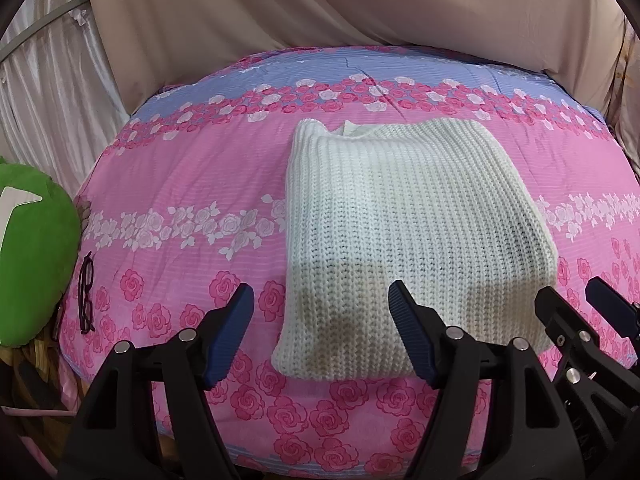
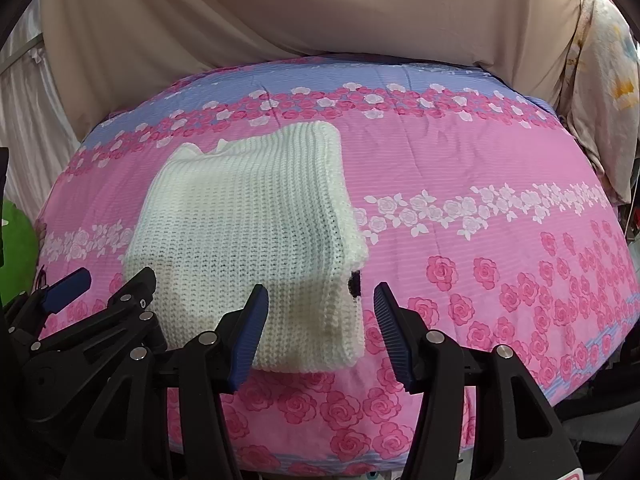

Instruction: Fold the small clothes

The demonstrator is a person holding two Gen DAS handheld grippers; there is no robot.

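Observation:
A white knitted garment (image 1: 400,224) lies folded into a rectangle on the pink rose-patterned bedspread (image 1: 180,184); it also shows in the right wrist view (image 2: 248,232), with a small black patch at its near right edge. My left gripper (image 1: 322,300) is open and empty, hovering above the garment's near left corner. My right gripper (image 2: 320,302) is open and empty above the garment's near right corner. Each gripper shows in the other's view: the right one (image 1: 576,294) at the lower right, the left one (image 2: 114,280) at the lower left.
A green plush cushion (image 1: 28,252) and dark-framed glasses (image 1: 86,296) sit at the bed's left edge. A beige sheet (image 1: 320,8) hangs behind the bed. Pale curtains (image 1: 48,92) hang at the left, and patterned fabric (image 2: 600,92) at the right. The bedspread (image 2: 480,184) extends right of the garment.

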